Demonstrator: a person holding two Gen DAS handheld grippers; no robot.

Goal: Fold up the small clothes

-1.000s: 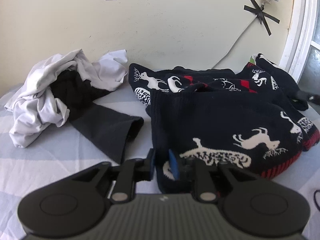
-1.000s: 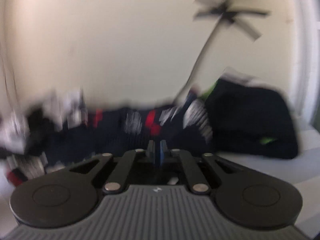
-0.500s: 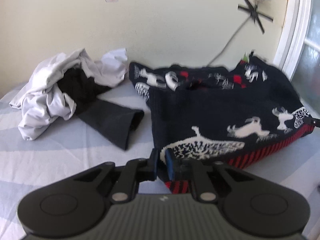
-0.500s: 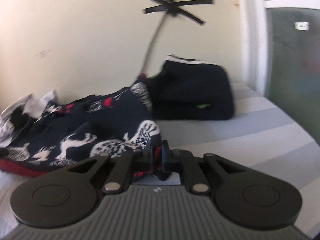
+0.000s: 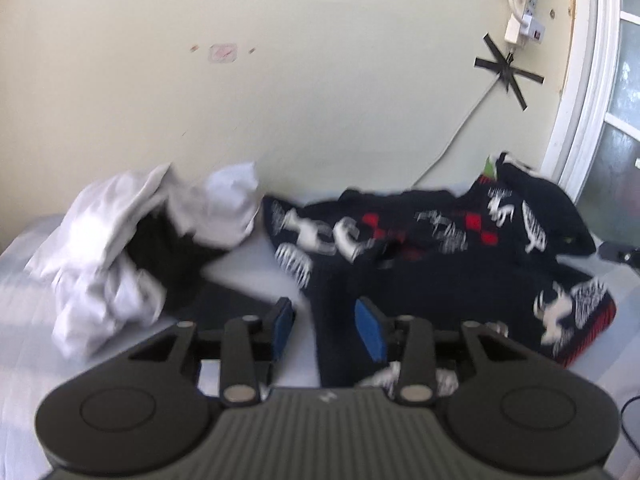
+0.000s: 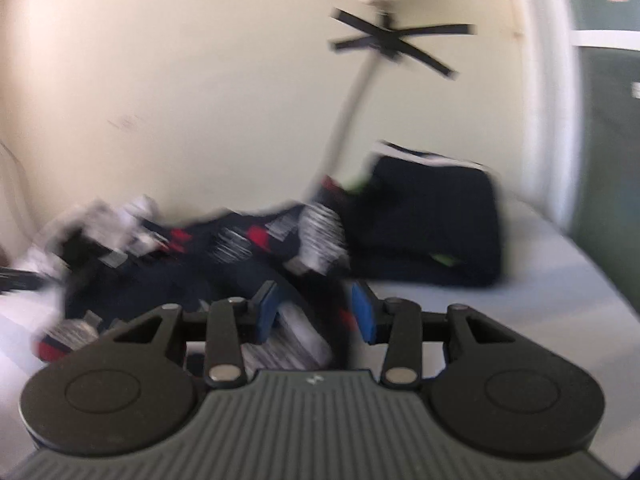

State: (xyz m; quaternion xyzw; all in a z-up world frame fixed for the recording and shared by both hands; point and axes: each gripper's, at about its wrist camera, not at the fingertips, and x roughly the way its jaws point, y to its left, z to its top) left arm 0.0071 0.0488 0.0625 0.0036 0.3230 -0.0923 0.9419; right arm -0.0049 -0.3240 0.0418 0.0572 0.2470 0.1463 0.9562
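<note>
Sweater (image 5: 460, 280): folded once, lying loose on the bed (image 5: 248, 272).
Left gripper (image 5: 326, 326): just opened, pinching nothing.
Right gripper (image 6: 314, 312): same, spread.
Next: we lift clear, regrip the side edge, fold across.

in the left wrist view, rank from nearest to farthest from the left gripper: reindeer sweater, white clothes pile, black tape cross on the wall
1. reindeer sweater: just ahead, its near edge between the open fingers of the left gripper.
2. white clothes pile: farther back on the left.
3. black tape cross: on the wall, upper right, behind everything.
</note>
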